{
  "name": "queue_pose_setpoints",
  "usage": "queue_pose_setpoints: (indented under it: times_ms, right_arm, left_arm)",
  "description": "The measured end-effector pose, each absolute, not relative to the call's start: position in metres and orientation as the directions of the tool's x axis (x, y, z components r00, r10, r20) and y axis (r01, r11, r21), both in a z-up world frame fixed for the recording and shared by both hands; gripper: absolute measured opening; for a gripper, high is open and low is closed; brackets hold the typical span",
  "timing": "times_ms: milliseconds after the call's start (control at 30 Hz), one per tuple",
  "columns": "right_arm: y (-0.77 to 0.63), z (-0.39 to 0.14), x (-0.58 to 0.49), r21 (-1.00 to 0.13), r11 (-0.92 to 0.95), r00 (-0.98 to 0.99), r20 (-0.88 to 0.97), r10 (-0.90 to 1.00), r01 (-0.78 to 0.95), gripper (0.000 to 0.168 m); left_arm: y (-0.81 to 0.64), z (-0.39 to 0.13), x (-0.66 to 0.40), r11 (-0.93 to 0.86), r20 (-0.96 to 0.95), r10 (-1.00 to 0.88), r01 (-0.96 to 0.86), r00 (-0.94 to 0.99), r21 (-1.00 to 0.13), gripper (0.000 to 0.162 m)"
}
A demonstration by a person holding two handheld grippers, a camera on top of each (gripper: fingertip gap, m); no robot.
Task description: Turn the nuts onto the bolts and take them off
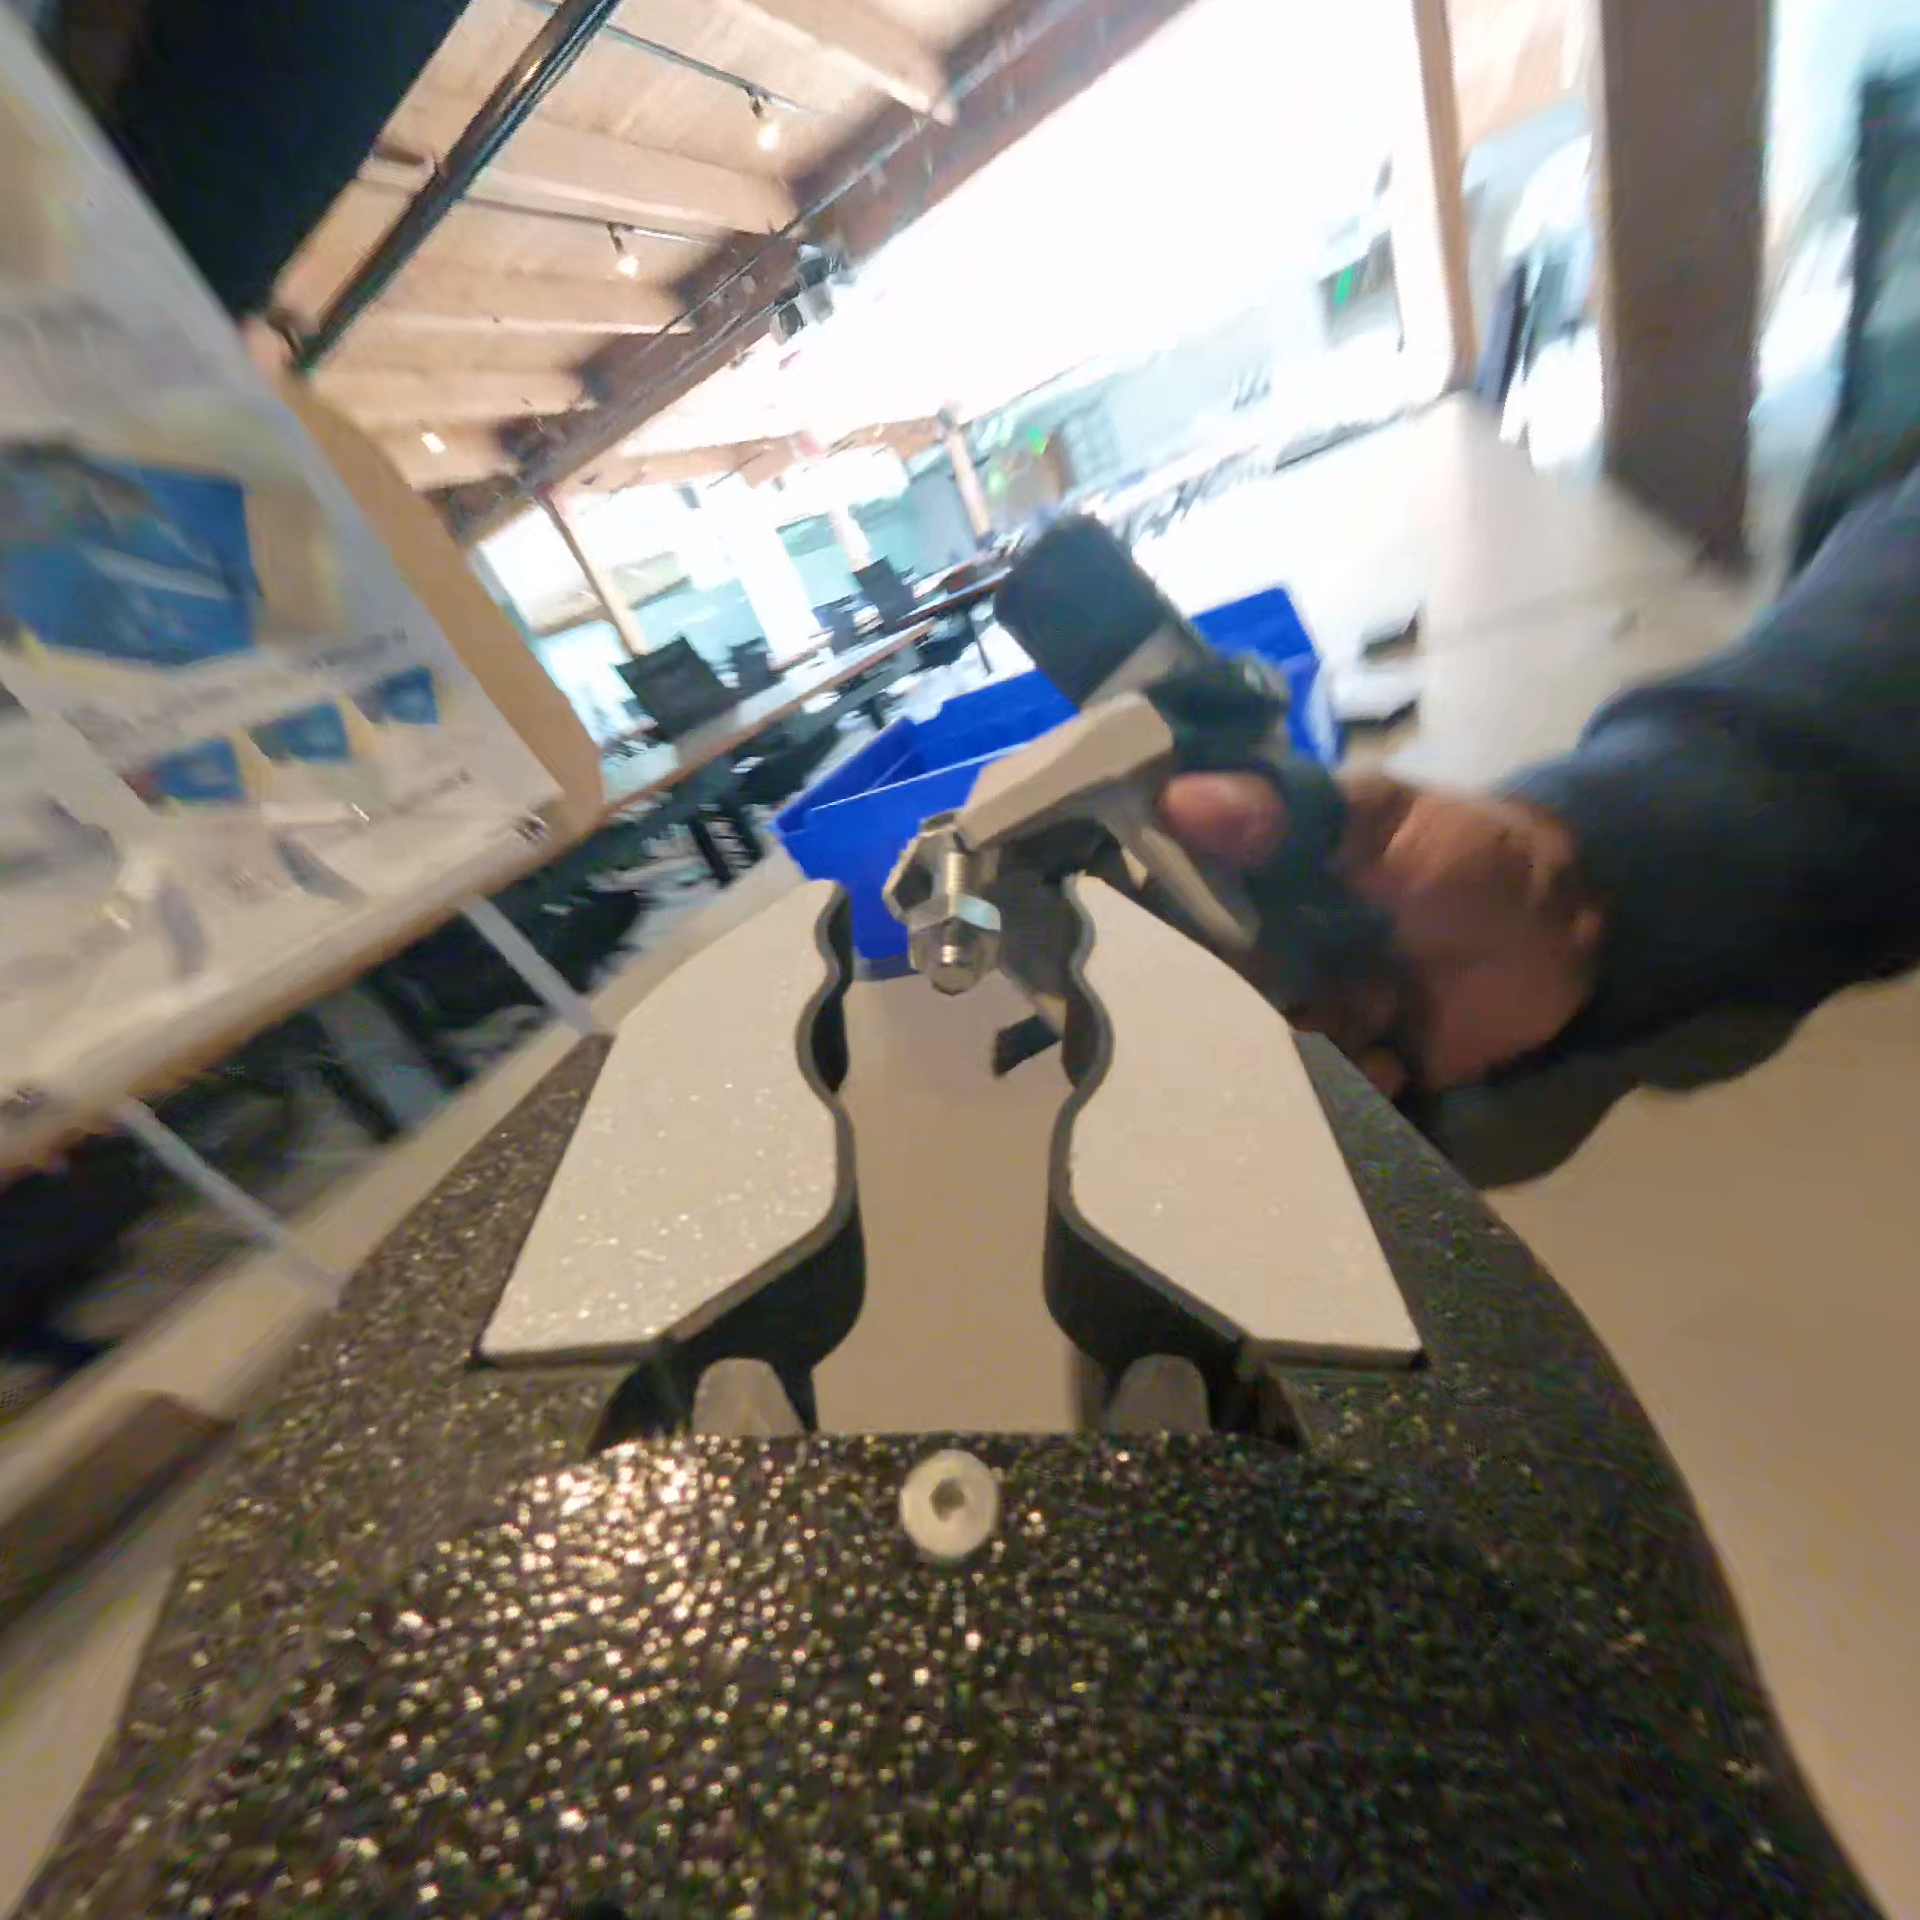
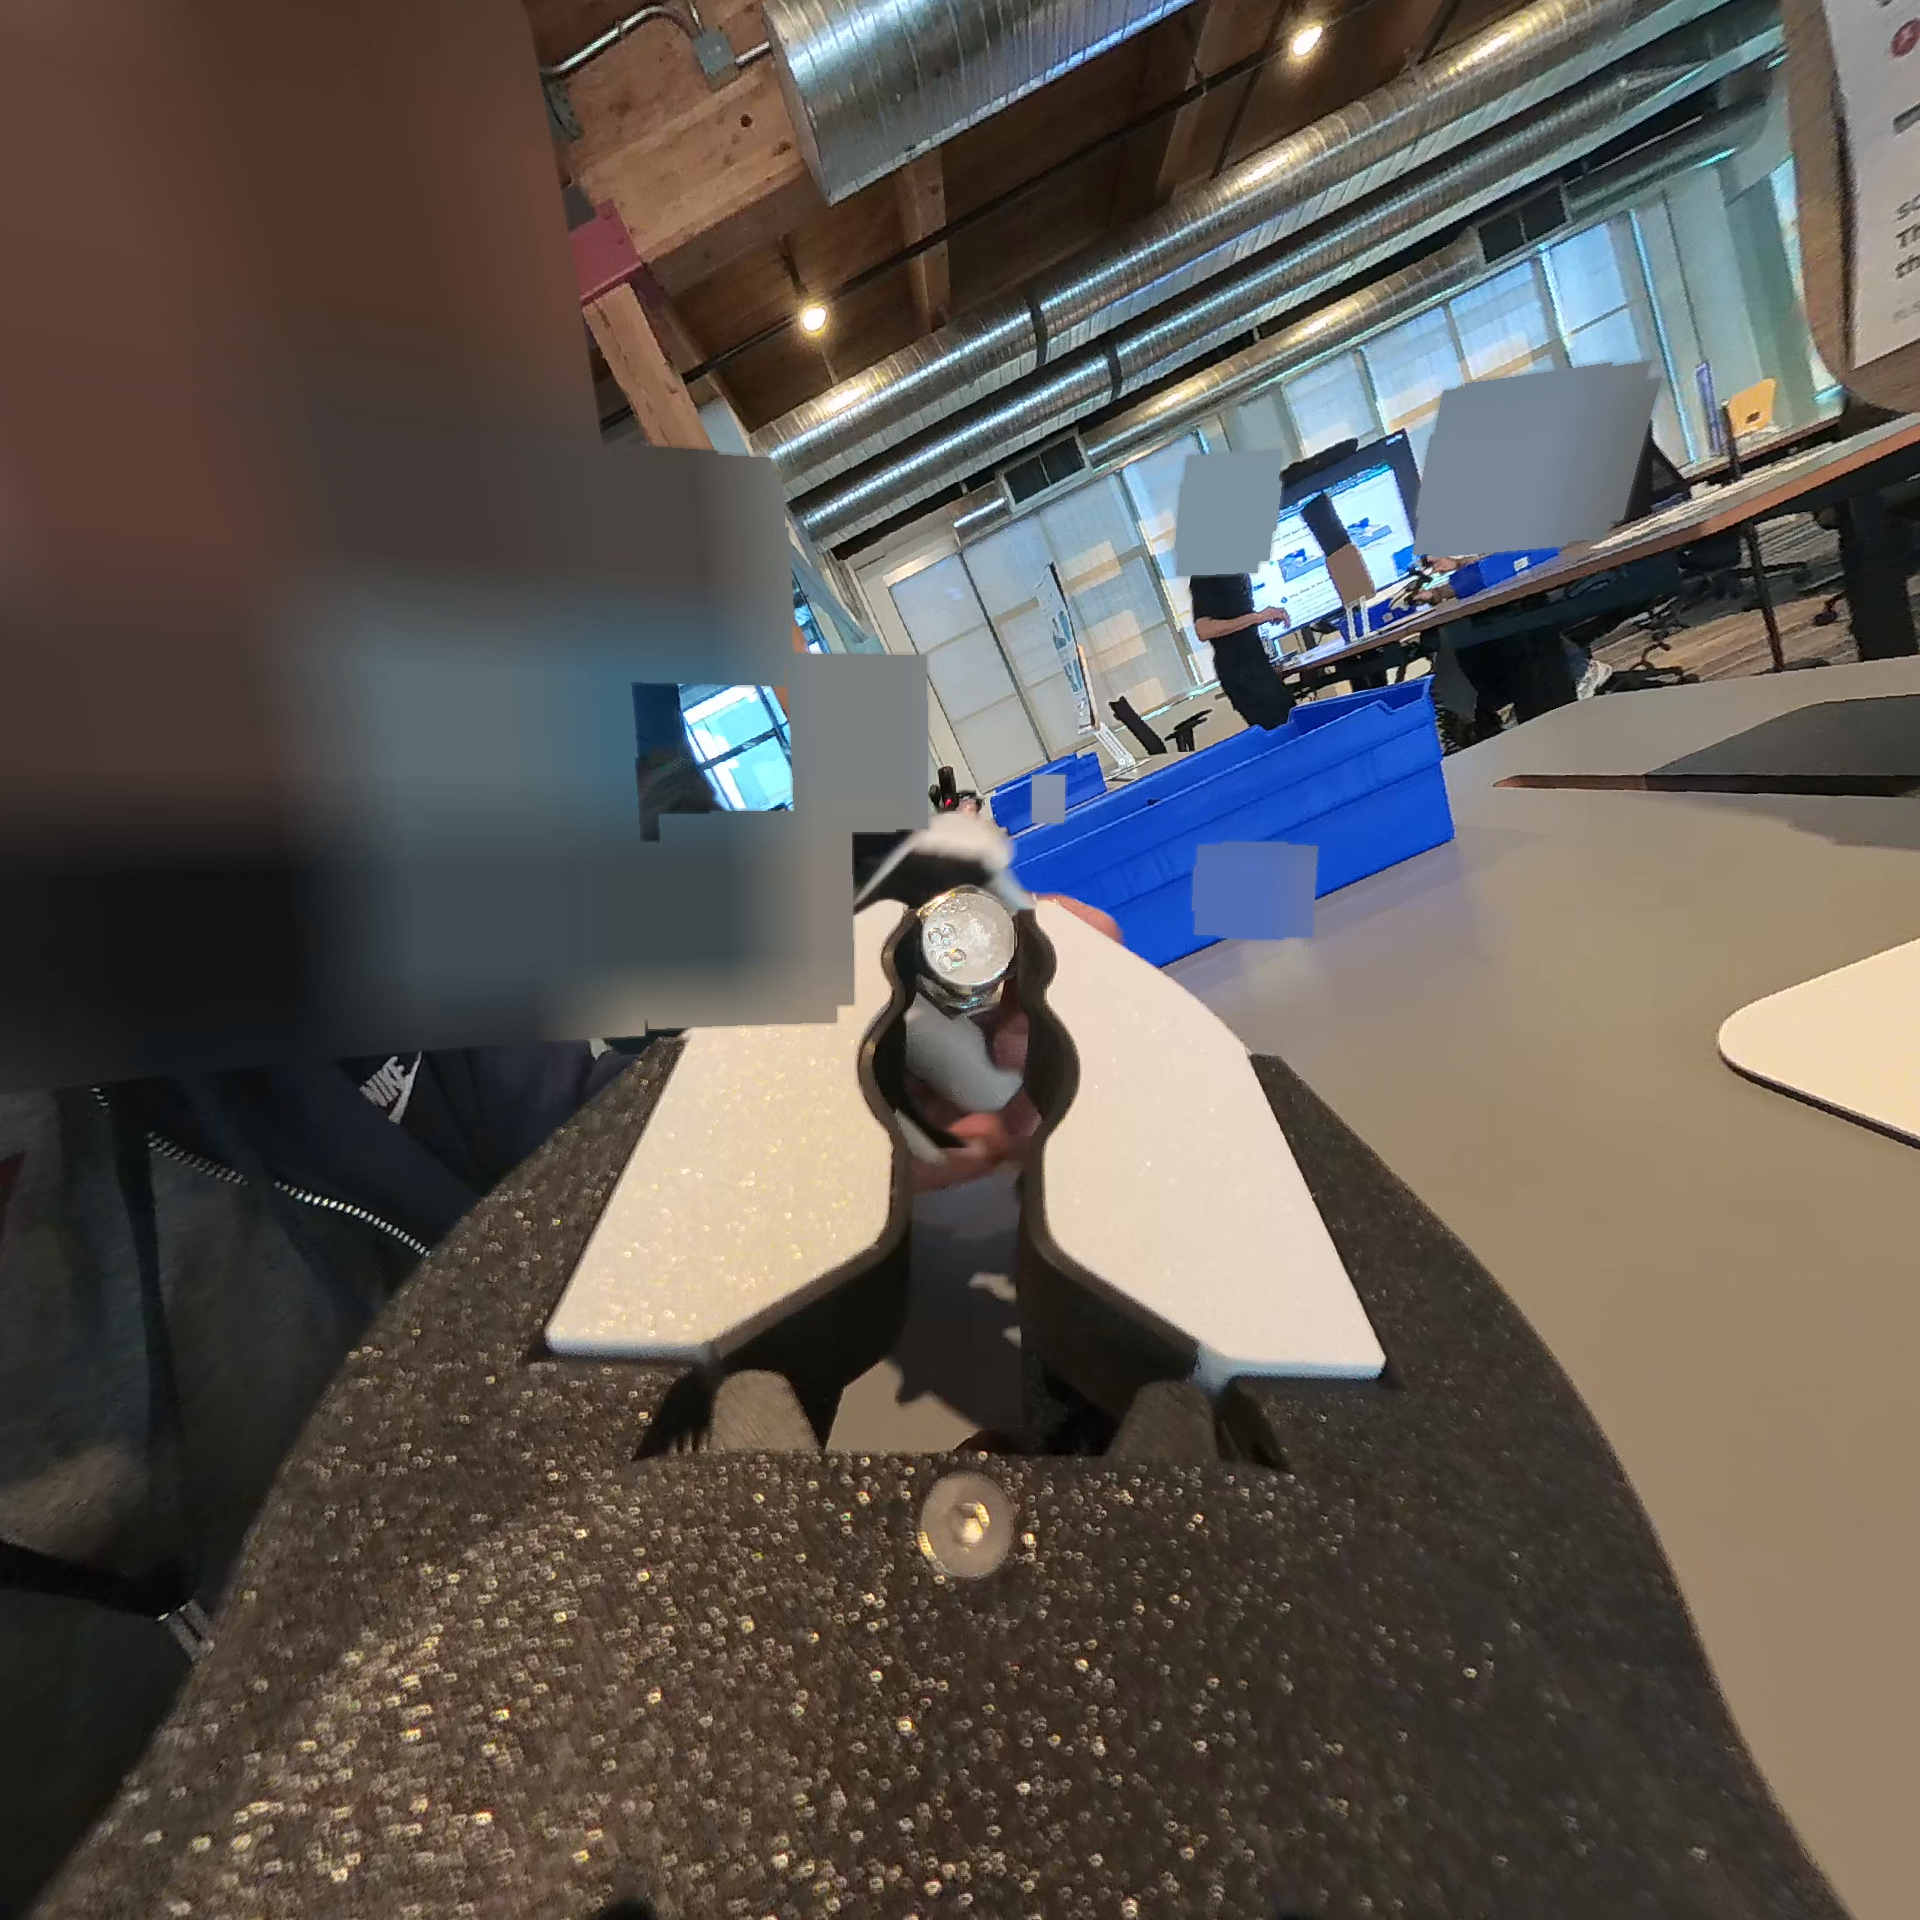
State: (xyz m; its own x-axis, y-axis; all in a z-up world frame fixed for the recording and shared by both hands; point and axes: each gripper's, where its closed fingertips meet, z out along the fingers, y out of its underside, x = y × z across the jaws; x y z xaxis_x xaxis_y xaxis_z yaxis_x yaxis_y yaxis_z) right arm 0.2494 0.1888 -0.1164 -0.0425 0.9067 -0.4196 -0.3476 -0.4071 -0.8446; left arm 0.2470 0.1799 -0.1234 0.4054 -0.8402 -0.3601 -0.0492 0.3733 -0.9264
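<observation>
Between the left tool's (image 1: 956,935) spread fingers the grey tabletop (image 1: 1714,1455) lies bare. Just ahead, the right tool (image 1: 940,883) with its bolt (image 1: 951,935) blocks the way. Blue bins (image 2: 1247,821) line the tabletop's far edge; a white mat (image 2: 1839,1039) sits near its right edge.

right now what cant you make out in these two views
- Left wrist view: the bolt head, hidden inside the right gripper.
- Right wrist view: the nut, hidden behind the bolt head; the left gripper, mostly masked by mosaic patches.
- Left wrist view: shelf papers, motion-blurred.
</observation>
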Motion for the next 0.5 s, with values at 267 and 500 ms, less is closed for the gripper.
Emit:
queue_pose_setpoints:
  times_ms: [267,500]
  right_arm:
    - [0.19,-0.117,0.25,-0.842,-0.409,-0.04,-0.423,0.905,-0.352,0.017]
    - [0.19,-0.117,0.249,-0.849,-0.4,-0.031,-0.415,0.909,-0.345,0.017]
  left_arm:
    - [0.191,-0.129,0.243,-0.324,0.364,-0.919,0.235,0.15,-0.916,0.043]
    - [0.184,-0.129,0.251,-0.529,0.551,-0.835,0.284,-0.006,-0.799,0.042]
